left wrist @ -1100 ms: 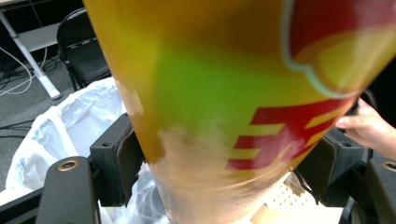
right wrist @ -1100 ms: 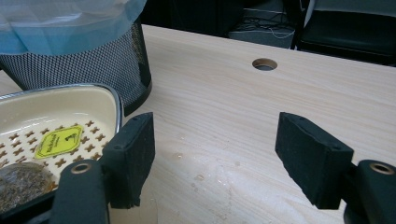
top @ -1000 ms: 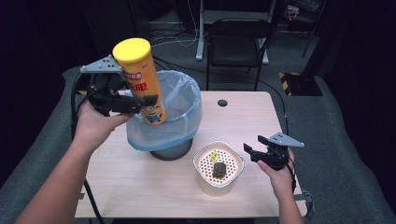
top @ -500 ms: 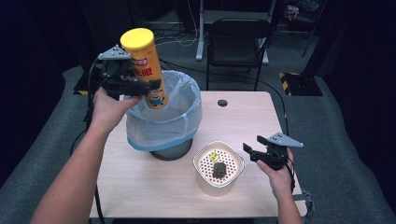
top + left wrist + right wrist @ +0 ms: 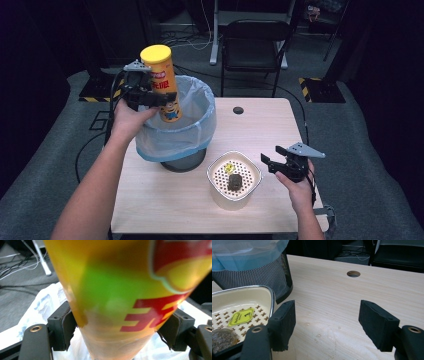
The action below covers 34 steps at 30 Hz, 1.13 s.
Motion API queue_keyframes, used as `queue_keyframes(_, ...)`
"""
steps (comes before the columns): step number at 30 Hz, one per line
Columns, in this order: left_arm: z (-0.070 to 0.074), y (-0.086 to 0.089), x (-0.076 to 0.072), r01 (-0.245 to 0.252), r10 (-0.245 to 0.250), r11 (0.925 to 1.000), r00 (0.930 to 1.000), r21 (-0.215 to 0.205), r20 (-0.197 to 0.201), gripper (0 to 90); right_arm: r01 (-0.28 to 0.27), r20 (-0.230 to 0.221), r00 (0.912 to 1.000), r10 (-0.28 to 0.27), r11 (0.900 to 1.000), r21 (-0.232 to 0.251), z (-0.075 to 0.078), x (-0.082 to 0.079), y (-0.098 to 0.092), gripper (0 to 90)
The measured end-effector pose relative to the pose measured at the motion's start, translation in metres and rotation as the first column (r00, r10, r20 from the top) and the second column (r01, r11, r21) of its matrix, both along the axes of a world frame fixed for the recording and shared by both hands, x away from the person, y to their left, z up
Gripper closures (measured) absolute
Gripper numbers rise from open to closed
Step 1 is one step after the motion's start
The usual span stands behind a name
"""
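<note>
Since the earlier frame our left gripper (image 5: pixel 159 98) has carried the yellow chip can (image 5: pixel 162 81) rightward and lower, over the rim of the lined mesh waste bin (image 5: pixel 176 131). The jaws clamp the can's middle, its base tilted into the bag. We judge this the drop-in step; next, centre it and let go. Our right gripper (image 5: pixel 274 161) rests spread and empty beside the perforated cream dish (image 5: pixel 234 178).

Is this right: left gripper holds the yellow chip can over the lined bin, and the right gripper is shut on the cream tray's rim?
Not quite. The right gripper is open and holds nothing; the right gripper view shows bare table between its jaws, with the cream tray beside it. The rest stands: the left gripper is shut on the yellow chip can over the lined bin.
</note>
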<state>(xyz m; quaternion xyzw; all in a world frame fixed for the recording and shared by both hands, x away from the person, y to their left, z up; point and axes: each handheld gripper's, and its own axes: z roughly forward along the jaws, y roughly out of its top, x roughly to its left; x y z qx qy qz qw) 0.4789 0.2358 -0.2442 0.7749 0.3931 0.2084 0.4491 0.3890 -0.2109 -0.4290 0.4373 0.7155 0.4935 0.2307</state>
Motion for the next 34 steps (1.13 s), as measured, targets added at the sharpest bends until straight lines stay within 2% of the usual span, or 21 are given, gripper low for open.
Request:
queue_keyframes(1, -0.001, 0.0, 0.0, -0.006, 0.006, 0.9999, 1.0, 0.011, 0.006, 19.7, 0.0, -0.001, 1.0, 0.0, 1.0, -0.002, -0.001, 0.0, -0.001, 29.7)
queue_keyframes(2, -0.003, 0.001, 0.0, -0.034, 0.033, 0.9993, 0.9994, 0.015, 0.008, 11.8, 0.0, -0.004, 1.0, 0.0, 1.0, -0.001, -0.001, 0.0, -0.001, 29.7)
queue_keyframes(3, -0.004, 0.003, 0.0, -0.039, 0.039, 0.9992, 0.9992, 0.003, -0.003, 4.1, 0.001, -0.007, 1.0, -0.001, 1.0, -0.006, -0.002, 0.001, -0.001, 29.7)
queue_keyframes(4, -0.008, 0.005, -0.002, -0.052, 0.052, 0.9986, 0.9986, 0.012, -0.007, 3.3, 0.001, -0.008, 1.0, -0.001, 1.0, -0.005, -0.003, 0.001, -0.001, 29.7)
queue_keyframes(5, -0.011, 0.005, -0.003, -0.071, 0.071, 0.9964, 0.9974, 0.045, 0.001, 1.5, 0.006, -0.014, 0.9999, -0.006, 1.0, -0.004, -0.003, 0.0, -0.001, 29.7)
queue_keyframes(6, -0.014, 0.007, -0.005, -0.07, 0.07, 0.9956, 0.9975, 0.062, 0.005, 0.5, 0.007, -0.014, 0.9999, -0.007, 1.0, -0.007, -0.003, 0.0, -0.002, 29.7)
queue_keyframes(7, -0.017, 0.01, -0.006, -0.055, 0.055, 0.9974, 0.9985, 0.047, -0.005, 0.8, 0.007, -0.013, 0.9999, -0.007, 1.0, -0.003, -0.003, 0.0, -0.002, 29.7)
queue_keyframes(9, -0.019, 0.017, -0.011, -0.067, 0.067, 0.9977, 0.9977, -0.004, -0.007, 1.7, -0.001, -0.007, 1.0, 0.001, 1.0, -0.003, -0.003, 0.0, -0.001, 29.7)
queue_keyframes(10, -0.02, 0.022, -0.013, -0.057, 0.056, 0.9981, 0.9983, -0.022, -0.017, 2.0, -0.002, -0.006, 1.0, 0.002, 1.0, -0.008, -0.003, 0.0, 0.0, 29.7)
queue_keyframes(13, -0.019, 0.034, -0.022, -0.055, 0.054, 0.9978, 0.9982, -0.038, -0.025, 3.5, -0.007, -0.008, 0.9999, 0.007, 1.0, -0.015, -0.002, -0.002, 0.003, 29.7)
queue_keyframes(15, -0.02, 0.043, -0.03, -0.031, 0.029, 0.9968, 0.999, -0.073, -0.033, 5.3, -0.007, -0.008, 0.9999, 0.007, 1.0, -0.015, -0.001, -0.003, 0.005, 29.7)
queue_keyframes(19, -0.023, 0.063, -0.054, 0.003, -0.003, 0.993, 1.0, -0.118, 0.001, 9.5, -0.006, -0.004, 1.0, 0.006, 1.0, -0.015, 0.0, -0.003, 0.006, 29.6)
queue_keyframes(23, -0.03, 0.077, -0.071, 0.043, -0.042, 0.9919, 0.9991, -0.12, 0.011, 14.7, 0.0, -0.01, 0.9999, 0.0, 1.0, -0.016, -0.002, -0.003, 0.004, 29.6)
queue_keyframes(29, -0.047, 0.092, -0.096, 0.071, -0.069, 0.9918, 0.9974, -0.107, 0.024, 15.5, 0.007, -0.023, 0.9997, -0.007, 1.0, -0.023, -0.006, -0.002, 0.001, 29.6)
queue_keyframes(32, -0.065, 0.099, -0.109, 0.073, -0.068, 0.9902, 0.9968, -0.119, 0.043, 14.0, 0.012, -0.021, 0.9997, -0.012, 0.999, -0.029, -0.006, -0.002, -0.002, 29.3)
queue_keyframes(34, -0.09, 0.105, -0.116, 0.053, -0.046, 0.9916, 0.9972, -0.118, 0.058, 13.0, 0.025, -0.021, 0.9994, -0.026, 0.999, -0.035, -0.007, -0.003, -0.005, 29.0)
